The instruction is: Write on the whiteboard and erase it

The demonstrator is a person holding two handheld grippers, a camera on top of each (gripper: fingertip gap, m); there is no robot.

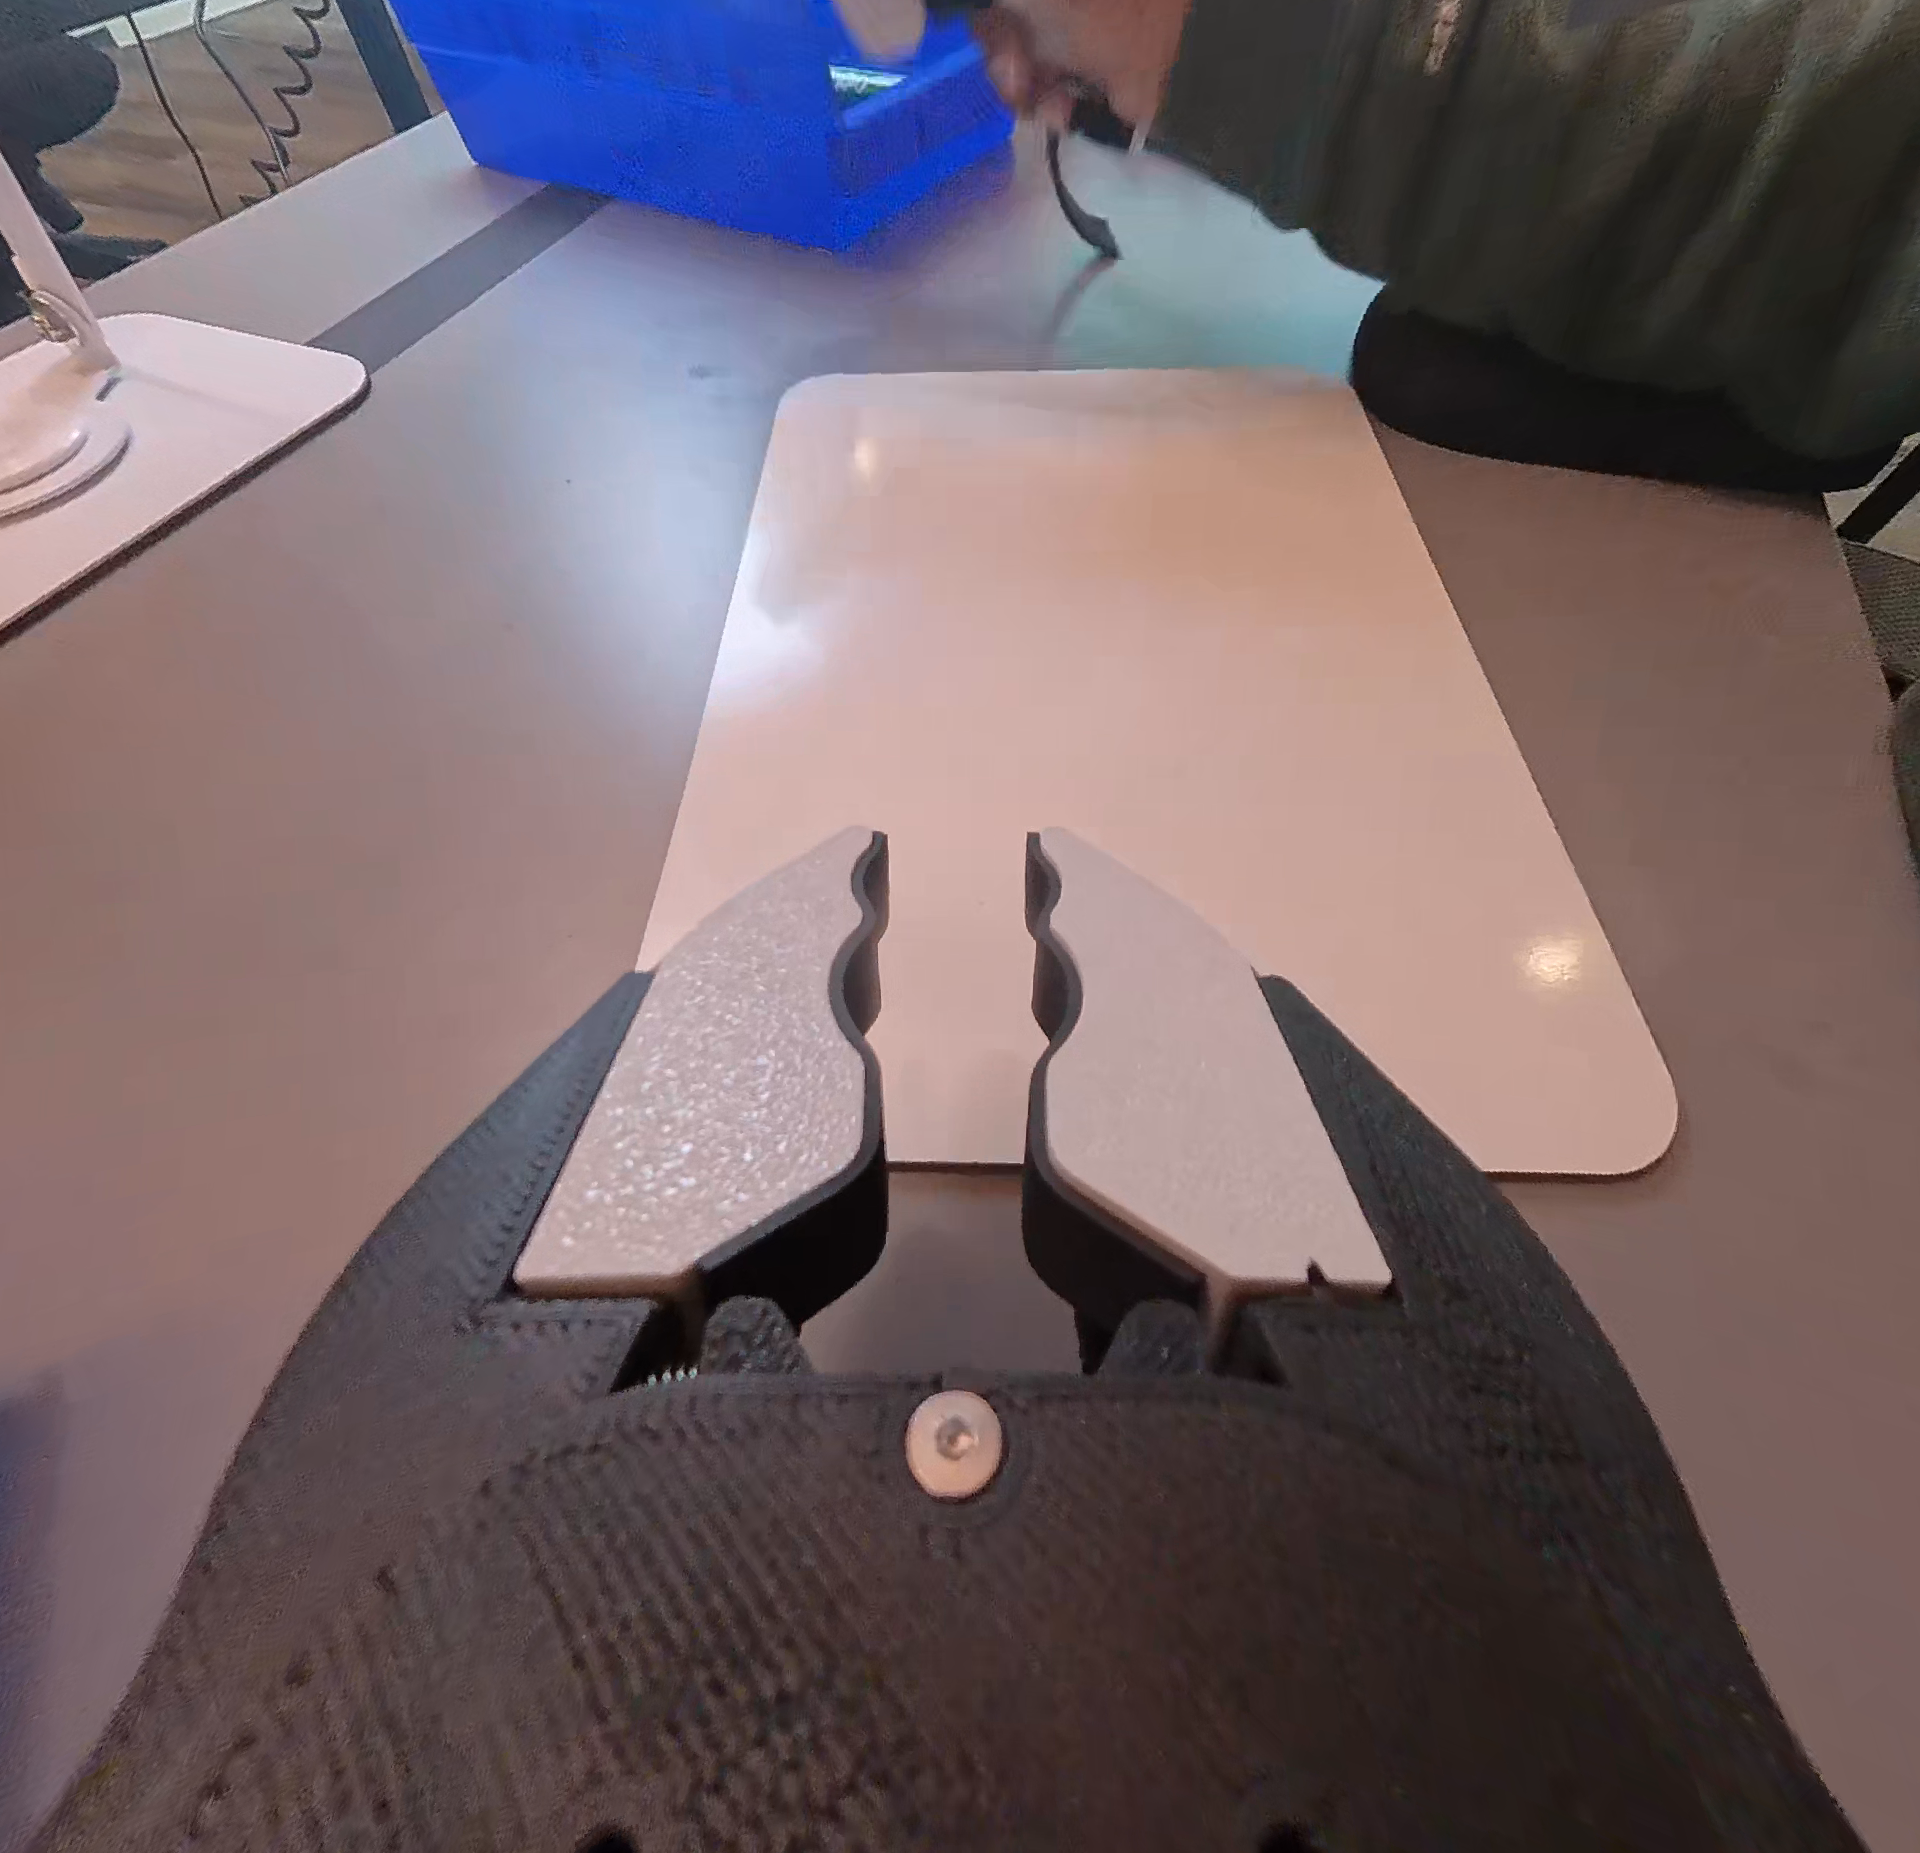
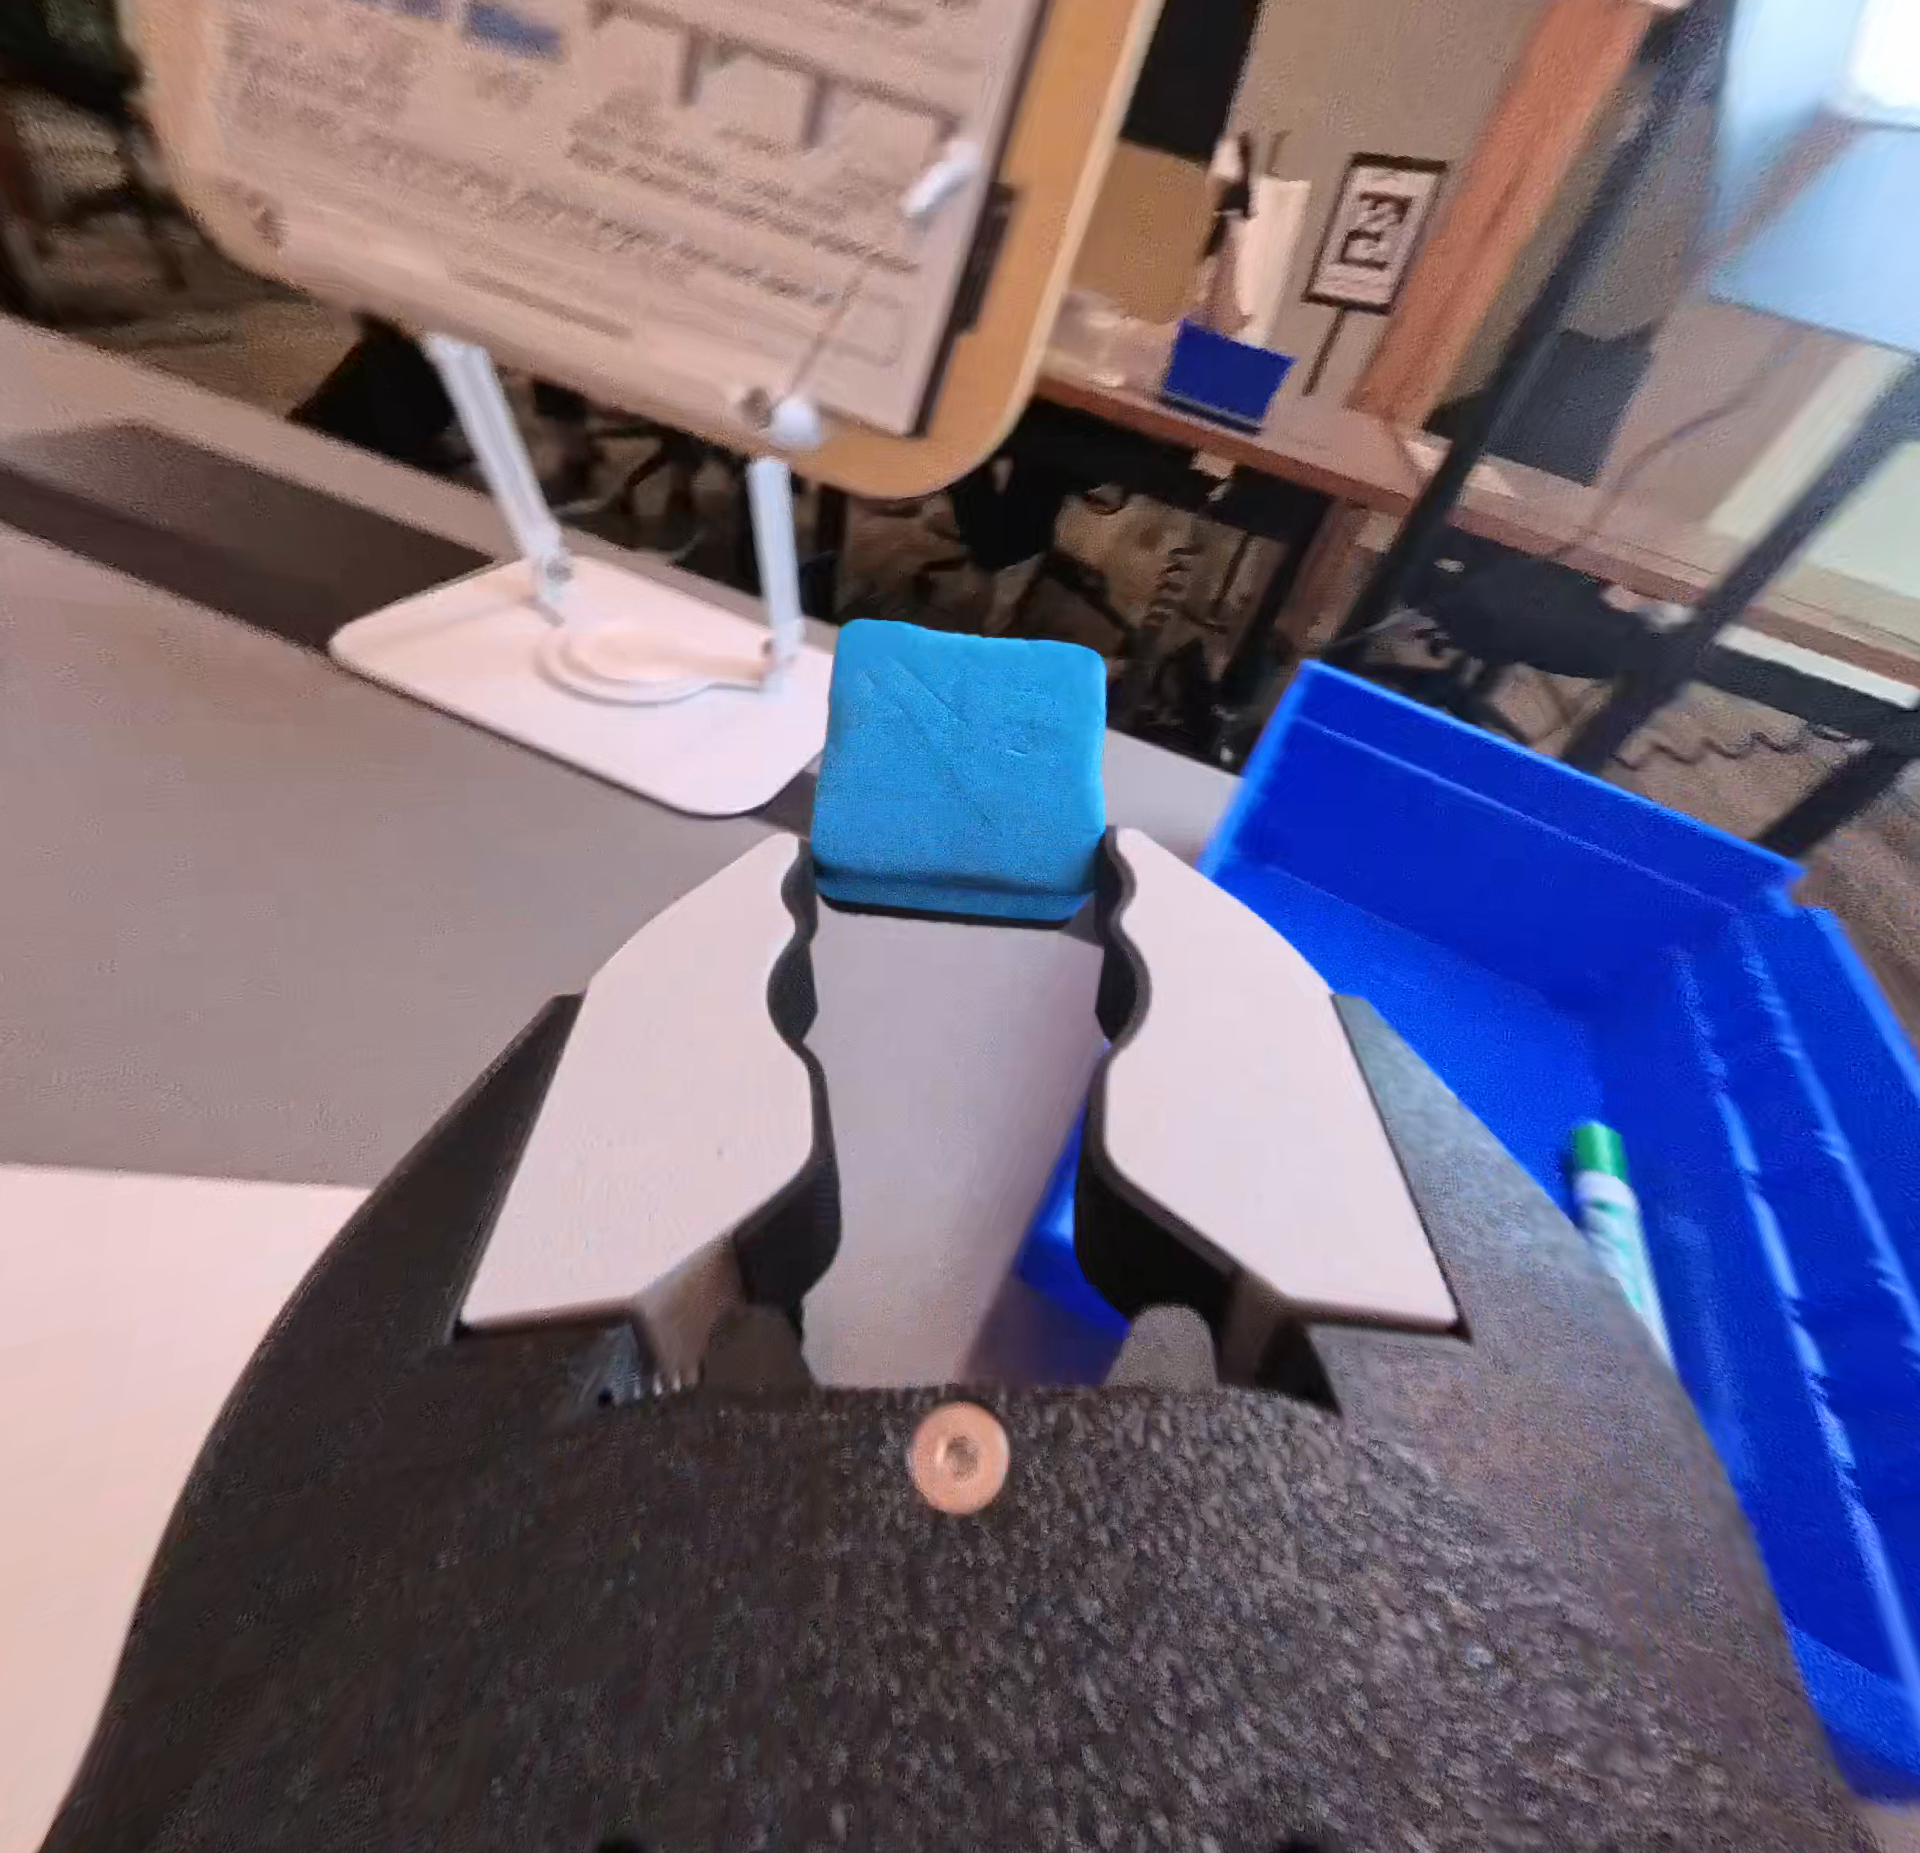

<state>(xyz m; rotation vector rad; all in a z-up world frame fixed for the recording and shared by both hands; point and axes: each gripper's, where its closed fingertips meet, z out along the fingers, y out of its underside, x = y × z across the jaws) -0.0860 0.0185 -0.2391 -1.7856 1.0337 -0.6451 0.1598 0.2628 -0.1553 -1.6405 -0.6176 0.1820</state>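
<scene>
Grey table (image 1: 312, 764) (dark strip across it), wooden floor (image 1: 208, 156), glass partition (image 2: 1818, 245) behind.

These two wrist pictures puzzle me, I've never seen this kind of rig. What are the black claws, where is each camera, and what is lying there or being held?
No robot arm here: a person holds a two-finger gripper in each hand, and each carries a camera looking forward along its fingers.

The left wrist view shows the left gripper, open and empty, low over a blank whiteboard lying flat on the grey table. Beyond it are a blue bin and the person's green sleeve.

The right wrist view shows the right gripper shut on a blue eraser, held up off the table. To its right, a green-capped marker lies in the bin. Behind it, a white stand holds a board with writing.
</scene>
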